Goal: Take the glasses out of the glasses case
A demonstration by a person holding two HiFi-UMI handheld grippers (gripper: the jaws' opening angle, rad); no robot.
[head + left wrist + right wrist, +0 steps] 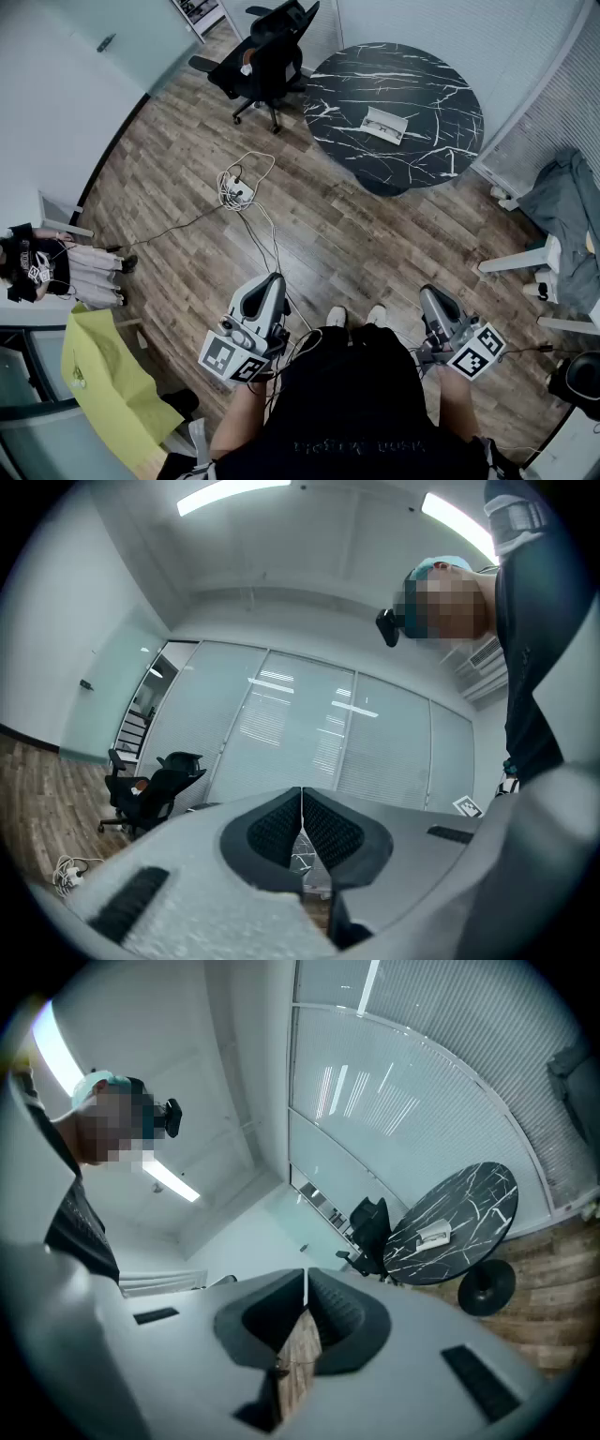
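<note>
Glasses case (383, 125) lying on the round dark marble table (422, 84), well apart from the person, office chair (262, 61) beside the table and cable tangle (236, 190) on the wood floor between; left gripper (272, 284) and right gripper (431, 296) both with jaws pressed together, empty.

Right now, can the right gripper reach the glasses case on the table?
Probably not: the right gripper sits far short; the glasses case lies on the marble table, a stretch of wooden floor away.
</note>
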